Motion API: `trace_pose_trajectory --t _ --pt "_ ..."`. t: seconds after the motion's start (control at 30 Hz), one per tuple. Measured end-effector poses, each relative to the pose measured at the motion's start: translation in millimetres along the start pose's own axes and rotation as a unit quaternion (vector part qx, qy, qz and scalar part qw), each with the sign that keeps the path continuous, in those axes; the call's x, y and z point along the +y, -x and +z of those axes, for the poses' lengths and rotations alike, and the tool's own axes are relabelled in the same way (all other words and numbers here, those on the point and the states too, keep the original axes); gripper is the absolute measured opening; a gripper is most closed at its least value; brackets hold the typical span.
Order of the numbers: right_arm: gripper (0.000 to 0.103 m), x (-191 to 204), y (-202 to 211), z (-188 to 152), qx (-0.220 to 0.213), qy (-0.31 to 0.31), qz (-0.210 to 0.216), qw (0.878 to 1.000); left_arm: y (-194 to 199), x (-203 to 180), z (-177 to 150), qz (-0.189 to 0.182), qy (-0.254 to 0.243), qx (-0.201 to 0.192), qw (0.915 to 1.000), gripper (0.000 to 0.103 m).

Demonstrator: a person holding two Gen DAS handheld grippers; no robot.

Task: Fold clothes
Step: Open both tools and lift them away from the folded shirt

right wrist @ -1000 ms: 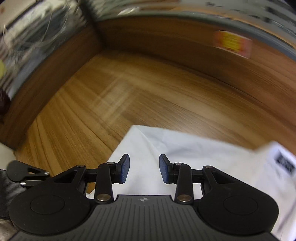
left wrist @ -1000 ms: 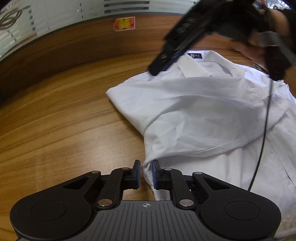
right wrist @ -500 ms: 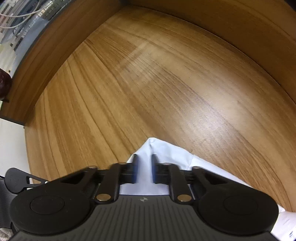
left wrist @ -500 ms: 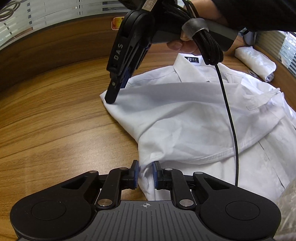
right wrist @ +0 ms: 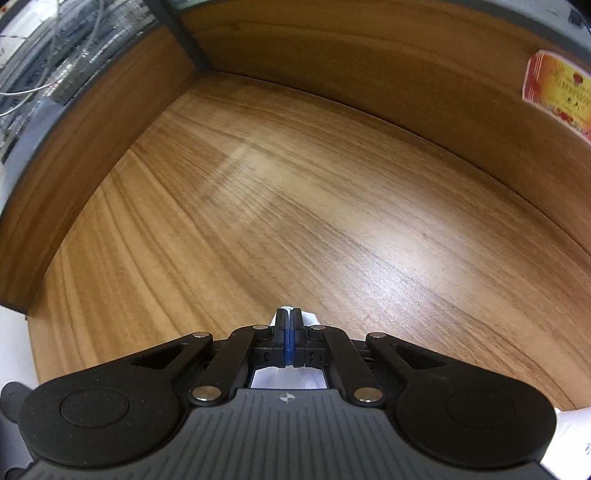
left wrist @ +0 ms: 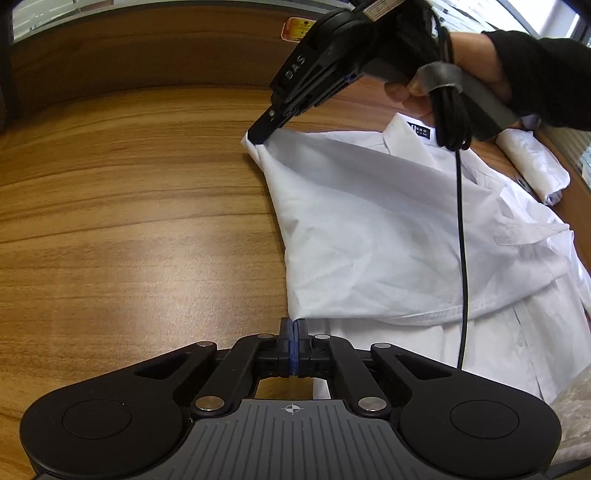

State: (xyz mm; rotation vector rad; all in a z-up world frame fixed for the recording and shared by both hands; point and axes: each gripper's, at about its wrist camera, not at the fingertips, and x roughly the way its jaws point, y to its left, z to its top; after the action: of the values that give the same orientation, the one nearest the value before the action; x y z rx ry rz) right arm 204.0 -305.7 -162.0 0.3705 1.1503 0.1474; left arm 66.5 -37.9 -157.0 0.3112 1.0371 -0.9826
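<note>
A white collared shirt (left wrist: 388,229) lies on the wooden table (left wrist: 129,229), partly folded over itself. My left gripper (left wrist: 294,325) is shut on the shirt's near left edge. My right gripper (left wrist: 258,134) is shut on the shirt's far left corner and holds it lifted off the table, so the fold's edge stretches between the two grippers. In the right wrist view my right gripper (right wrist: 287,317) is shut, with a bit of white cloth (right wrist: 308,318) poking out past its fingertips.
A raised wooden rim (left wrist: 147,48) with a red and yellow sticker (left wrist: 295,29) borders the table's far side. A rolled white cloth (left wrist: 532,162) lies at the far right. The right gripper's black cable (left wrist: 461,236) hangs across the shirt.
Both grippers have closed on the shirt's left edge. The right gripper has lifted the far corner and the fold's edge is now pulled taut and shifted right.
</note>
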Motion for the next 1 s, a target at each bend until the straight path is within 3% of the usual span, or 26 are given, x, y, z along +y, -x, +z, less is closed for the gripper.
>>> trace_pose_trajectory --t 0.2,0.3,0.33,0.37,0.43,0.53,0.6,0.73,0.87,1.0 --pt "0.001 -8 1 -4 -0.023 -0.004 -0.021 0.999 4 6 -10 0.003 -0.003 0.026 0.9996 0.002" --pt "0.004 -7 18 -6 -0.043 -0.008 -0.030 0.999 18 12 -12 0.004 -0.005 0.009 0.9999 0.004" --pt "0.006 -7 23 -7 -0.049 -0.009 -0.032 0.998 20 13 -11 0.001 -0.004 0.004 1.0000 0.009" --pt "0.007 -7 29 -8 -0.056 -0.011 -0.035 0.998 22 13 -9 -0.002 -0.004 0.001 1.0000 0.022" --pt "0.010 -6 40 -9 -0.069 -0.013 -0.040 0.997 20 12 -6 -0.006 -0.006 0.001 1.0000 0.037" --pt "0.023 -8 61 -19 -0.077 -0.009 -0.046 0.996 11 9 1 -0.009 -0.009 0.008 0.9999 0.043" --pt "0.027 -7 77 -32 -0.077 -0.013 -0.043 0.996 3 4 6 -0.010 -0.012 0.013 0.9998 0.043" --pt "0.031 -7 113 -68 -0.081 -0.036 -0.042 0.995 -8 -8 11 0.025 -0.039 0.017 0.9988 0.039" --pt "0.032 -2 128 -115 -0.081 -0.069 -0.068 0.992 -4 -7 9 0.040 -0.039 0.015 0.9983 0.035" --pt "0.033 -11 140 -170 -0.084 -0.144 -0.097 0.981 2 -4 9 0.044 -0.040 0.017 0.9981 0.036"
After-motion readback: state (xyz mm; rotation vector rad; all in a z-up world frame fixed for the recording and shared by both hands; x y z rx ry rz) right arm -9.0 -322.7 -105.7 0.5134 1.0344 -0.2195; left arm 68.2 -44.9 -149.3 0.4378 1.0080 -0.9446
